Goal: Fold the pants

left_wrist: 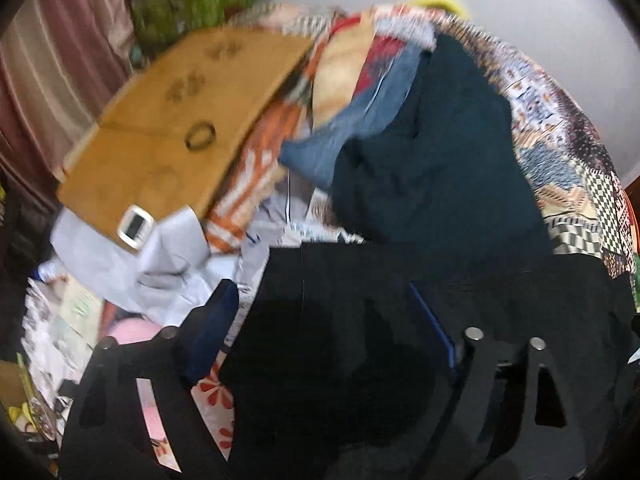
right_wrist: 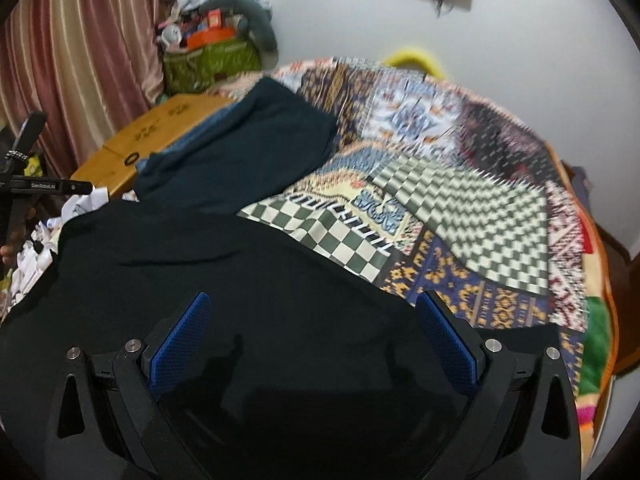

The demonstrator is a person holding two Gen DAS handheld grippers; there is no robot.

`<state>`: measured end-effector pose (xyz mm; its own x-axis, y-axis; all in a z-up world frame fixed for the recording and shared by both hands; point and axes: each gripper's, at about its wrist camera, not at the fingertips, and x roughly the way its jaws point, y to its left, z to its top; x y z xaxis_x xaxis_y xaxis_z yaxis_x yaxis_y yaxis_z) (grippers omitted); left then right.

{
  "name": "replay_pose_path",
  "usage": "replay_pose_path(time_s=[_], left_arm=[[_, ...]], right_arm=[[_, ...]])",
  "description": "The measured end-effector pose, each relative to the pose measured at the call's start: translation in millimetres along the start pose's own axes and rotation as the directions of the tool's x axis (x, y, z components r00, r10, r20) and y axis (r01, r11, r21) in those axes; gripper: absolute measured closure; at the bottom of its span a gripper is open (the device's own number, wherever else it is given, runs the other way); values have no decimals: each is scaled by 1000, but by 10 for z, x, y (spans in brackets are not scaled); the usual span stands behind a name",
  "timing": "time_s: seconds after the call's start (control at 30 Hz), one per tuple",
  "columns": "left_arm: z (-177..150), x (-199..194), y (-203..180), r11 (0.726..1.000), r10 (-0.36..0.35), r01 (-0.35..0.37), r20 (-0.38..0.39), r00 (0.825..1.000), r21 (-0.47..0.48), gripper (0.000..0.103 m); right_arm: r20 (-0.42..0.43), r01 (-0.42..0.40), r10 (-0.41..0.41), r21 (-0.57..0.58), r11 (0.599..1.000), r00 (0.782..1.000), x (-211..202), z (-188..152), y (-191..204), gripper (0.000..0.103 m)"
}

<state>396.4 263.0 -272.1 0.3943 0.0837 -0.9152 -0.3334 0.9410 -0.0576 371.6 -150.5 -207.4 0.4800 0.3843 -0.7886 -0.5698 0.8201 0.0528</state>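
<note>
Both views motion-blurred. Black pants (right_wrist: 240,280) run off the near edge in each view and hide the bed beneath. Left tongs (left_wrist: 328,320): right pad mostly lost against dark cloth. Bedspread (right_wrist: 460,160) pattern smeared. Markings on cardboard (left_wrist: 180,120) unreadable.

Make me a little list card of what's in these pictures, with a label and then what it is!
surface: patchwork bedspread
being folded: black pants, spread across the bedspread's near edge
left tool: open, over the black pants
right tool: open, over the black pants
other clothes: dark teal garment lying on blue jeans
beside the bed: cardboard sheet
on the cardboard sheet: black ring, small white device
picture quality: blurry
</note>
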Motion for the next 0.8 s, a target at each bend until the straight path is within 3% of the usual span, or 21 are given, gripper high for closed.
replay_pose_path(time_s=[0.1, 0.27, 0.37, 0.43, 0.5, 0.6, 0.67, 0.73, 0.8], left_arm=[[48, 267, 40, 1000, 7, -8, -63, 998, -6, 32], [86, 643, 35, 1000, -11, 7, -173, 985, -19, 35], [56, 793, 97, 995, -77, 63, -202, 976, -76, 40], [34, 830, 140, 989, -109, 87, -195, 975, -115, 43], [17, 815, 137, 989, -117, 98, -188, 975, -110, 58], [-15, 749, 108, 993, -97, 85, -173, 980, -79, 71], [-35, 685, 116, 993, -97, 85, -165, 982, -78, 77], [-55, 592, 108, 994, -90, 80, -148, 985, -73, 83], [-80, 489, 81, 996, -70, 64, -116, 991, -58, 87]], right_arm=[[-34, -31, 31, -18, 999, 999, 169, 89, -50, 6], [-105, -76, 69, -62, 995, 992, 442, 190, -53, 11], [-149, -103, 94, -55, 993, 984, 584, 223, -54, 19], [-167, -91, 78, -69, 994, 983, 659, 232, -35, 33], [-171, -108, 94, -77, 991, 981, 707, 217, 1, 41], [-167, -117, 104, -71, 991, 980, 745, 210, 25, 52], [-162, -138, 124, -75, 988, 979, 738, 203, 63, 73], [-151, -129, 116, -73, 989, 982, 722, 198, 114, 87], [-142, -107, 94, -85, 991, 985, 706, 197, 176, 94]])
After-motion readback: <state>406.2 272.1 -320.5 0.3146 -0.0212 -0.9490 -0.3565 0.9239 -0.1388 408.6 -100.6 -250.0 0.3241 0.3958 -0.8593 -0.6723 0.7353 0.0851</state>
